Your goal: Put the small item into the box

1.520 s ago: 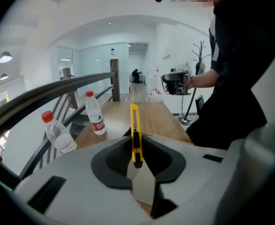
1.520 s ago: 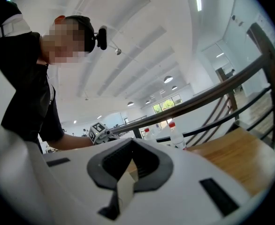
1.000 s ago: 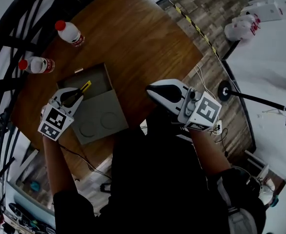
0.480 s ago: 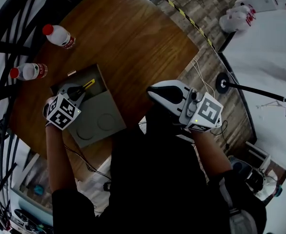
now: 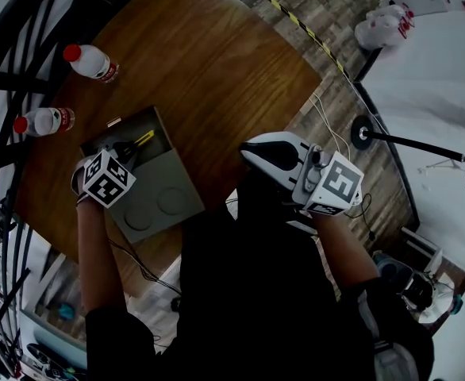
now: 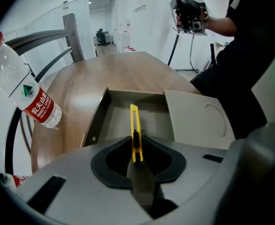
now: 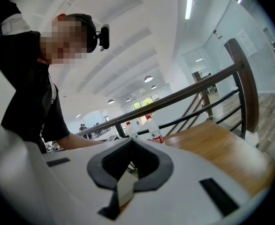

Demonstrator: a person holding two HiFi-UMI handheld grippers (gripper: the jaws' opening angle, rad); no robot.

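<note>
Since the left tool (image 5: 128,152) had advanced from its position a moment earlier, its jaws, pinching the yellow utility knife (image 6: 134,134), stood over the open box (image 6: 149,98) on the surface (image 5: 217,62). Release was judged the remaining step. Two bottles (image 5: 90,61) sat beside the box, clear of the path. The right tool (image 5: 270,152), apparently pressed together and empty, was held well apart.

One person is holding two grippers: one left gripper (image 5: 126,152) and one right gripper (image 5: 247,149). One table (image 5: 217,70) is bearing two bottles (image 5: 90,62) (image 5: 42,121) and one box (image 5: 169,182). One knife (image 5: 142,140) is showing.
</note>
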